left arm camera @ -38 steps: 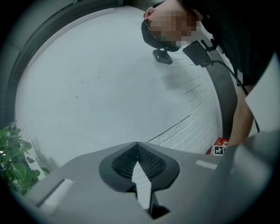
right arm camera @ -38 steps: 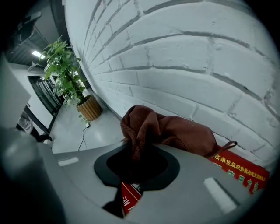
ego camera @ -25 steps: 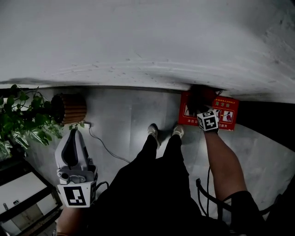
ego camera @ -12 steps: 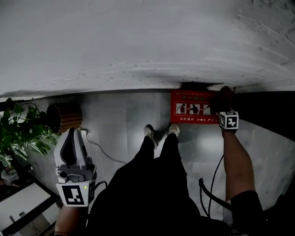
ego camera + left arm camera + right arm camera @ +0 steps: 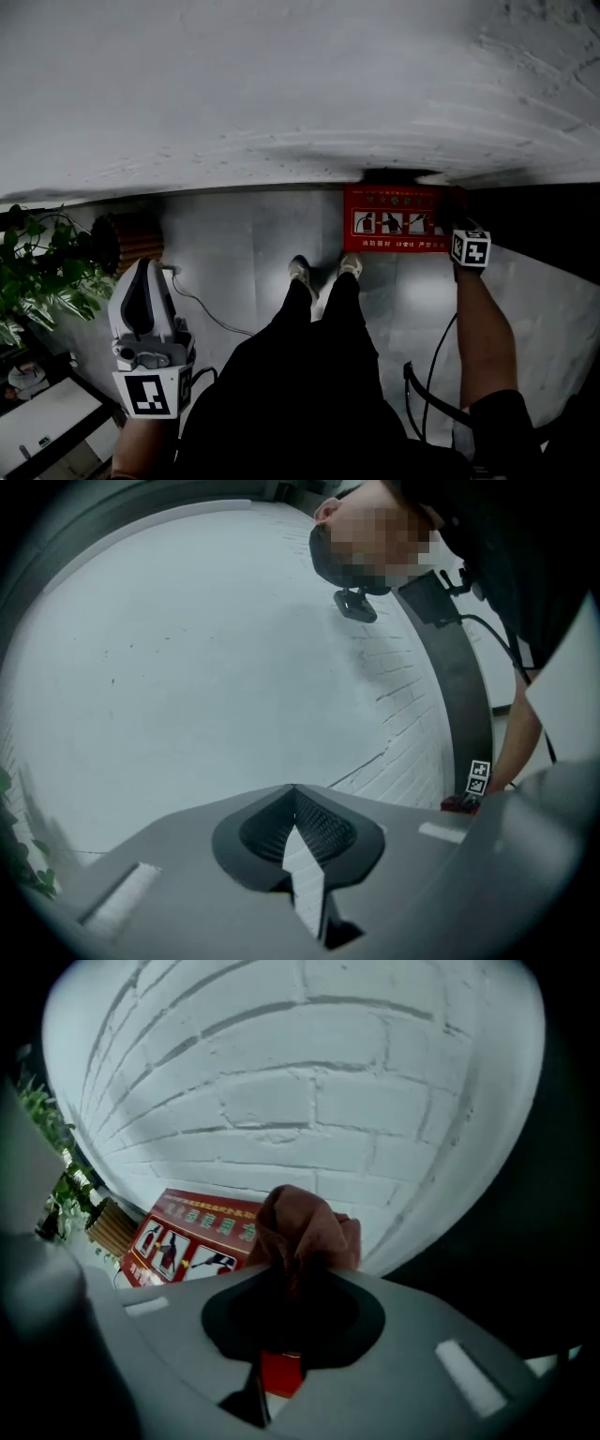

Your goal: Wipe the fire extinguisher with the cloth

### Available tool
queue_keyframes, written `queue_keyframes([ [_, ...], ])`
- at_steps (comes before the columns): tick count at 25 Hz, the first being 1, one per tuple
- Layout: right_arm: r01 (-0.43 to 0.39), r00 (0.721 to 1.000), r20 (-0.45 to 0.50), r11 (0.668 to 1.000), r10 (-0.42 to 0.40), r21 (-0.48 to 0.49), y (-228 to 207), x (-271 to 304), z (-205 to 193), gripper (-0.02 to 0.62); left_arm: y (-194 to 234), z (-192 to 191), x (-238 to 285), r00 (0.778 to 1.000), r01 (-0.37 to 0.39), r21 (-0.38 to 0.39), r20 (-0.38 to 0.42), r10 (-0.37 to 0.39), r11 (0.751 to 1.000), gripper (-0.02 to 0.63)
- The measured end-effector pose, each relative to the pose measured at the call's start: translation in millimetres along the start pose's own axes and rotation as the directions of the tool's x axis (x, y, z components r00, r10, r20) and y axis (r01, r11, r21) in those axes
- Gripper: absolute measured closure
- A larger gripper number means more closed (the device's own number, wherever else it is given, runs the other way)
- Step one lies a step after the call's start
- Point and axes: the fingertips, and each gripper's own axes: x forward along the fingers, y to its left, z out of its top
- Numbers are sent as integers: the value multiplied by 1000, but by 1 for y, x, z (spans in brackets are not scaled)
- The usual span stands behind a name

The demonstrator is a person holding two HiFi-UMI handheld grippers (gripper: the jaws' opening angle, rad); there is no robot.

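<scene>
The red fire extinguisher box (image 5: 394,218) stands on the floor against the white brick wall; in the right gripper view the red fire extinguisher box (image 5: 192,1237) lies left of the jaws. My right gripper (image 5: 460,216) hangs at the box's right end, pointing steeply down, shut on a bunched brown-red cloth (image 5: 306,1230). In the head view the cloth (image 5: 457,199) is a dark lump by the box's right edge. My left gripper (image 5: 142,274) is held far to the left, away from the box, its jaws shut with nothing between them (image 5: 294,794).
A leafy plant (image 5: 42,272) and a ribbed brown pot (image 5: 136,239) stand at the left by the wall. A cable (image 5: 206,305) runs over the grey floor. The person's legs and shoes (image 5: 323,272) are just in front of the box. A dark panel (image 5: 548,225) lies right of it.
My right gripper has swept with the cloth from the middle of the box to its right end. The left gripper has hardly moved.
</scene>
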Motion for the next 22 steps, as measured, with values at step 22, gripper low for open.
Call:
queue_keyframes([
  [22, -445, 895, -141, 862, 423, -242, 318, 55, -7, 554, 35, -14, -71, 989, -139, 48, -42, 141, 989, 606],
])
